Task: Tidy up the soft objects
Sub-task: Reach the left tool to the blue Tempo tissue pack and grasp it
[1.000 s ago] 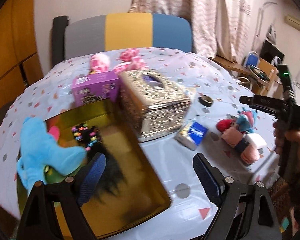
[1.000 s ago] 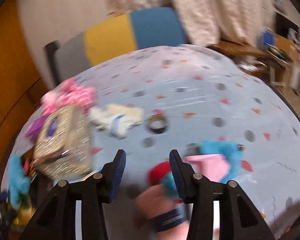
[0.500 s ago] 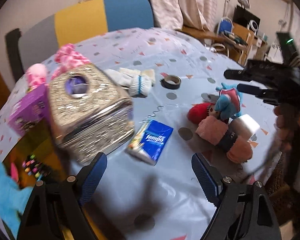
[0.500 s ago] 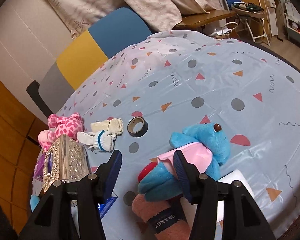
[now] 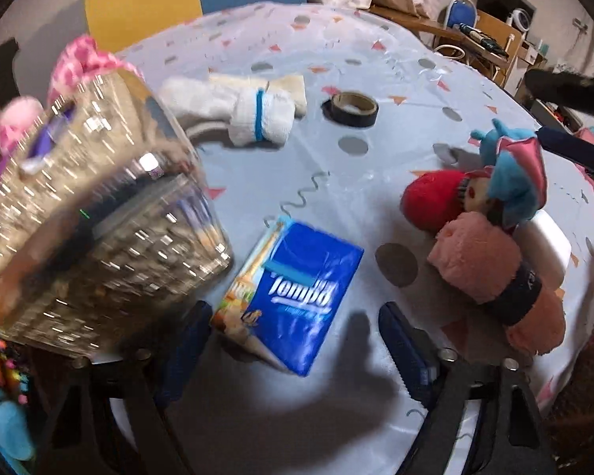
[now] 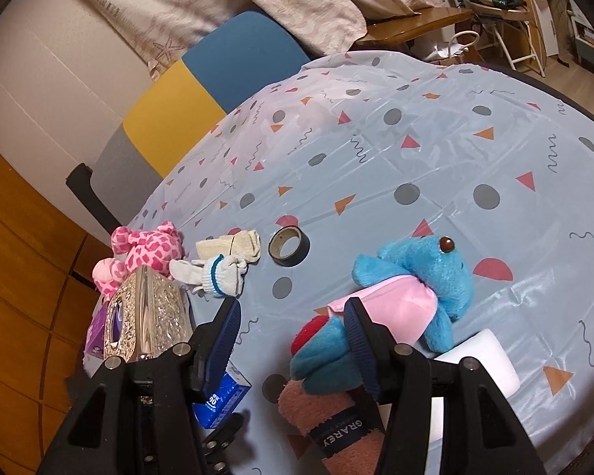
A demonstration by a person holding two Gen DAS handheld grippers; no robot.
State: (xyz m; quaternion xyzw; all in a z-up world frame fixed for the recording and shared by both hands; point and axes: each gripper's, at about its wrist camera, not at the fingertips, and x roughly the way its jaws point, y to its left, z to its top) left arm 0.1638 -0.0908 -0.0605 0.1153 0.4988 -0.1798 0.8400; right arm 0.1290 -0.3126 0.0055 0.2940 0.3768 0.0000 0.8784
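On the round table w/ pale blue patterned plastic cloth (image 6: 435, 182): 1 blue plush toy in a pink top (image 6: 412, 289), 1 red plush ball (image 5: 431, 199), 1 rolled pink fleecy towel w/ a dark band (image 5: 495, 277), 1 white foam block (image 6: 491, 356), 1 blue glossy tissue pack (image 5: 297, 297), 1 dark tape roll (image 6: 288, 246), 1 pair of white knit gloves w/ blue cuff stripe (image 6: 214, 273), 1 folded cream sock bundle (image 6: 233, 243), 1 pink spotted plush (image 6: 146, 249), 1 silver embossed tissue box (image 6: 146, 316), 1 purple carton (image 6: 97, 336). Plush, ball, towel & foam block are bunched at the near right edge; tissue box, carton & pink plush at the left edge. Left gripper (image 5: 293, 340): jaws closing, the tissue pack's near end lies between them, pads not yet on it. Right gripper (image 6: 293, 340): jaws spread about halfway, nothing pinched; the blue plush's legs sit just beyond the right finger (image 6: 360, 340), the towel roll below it. Pads are ribbed dark blue.
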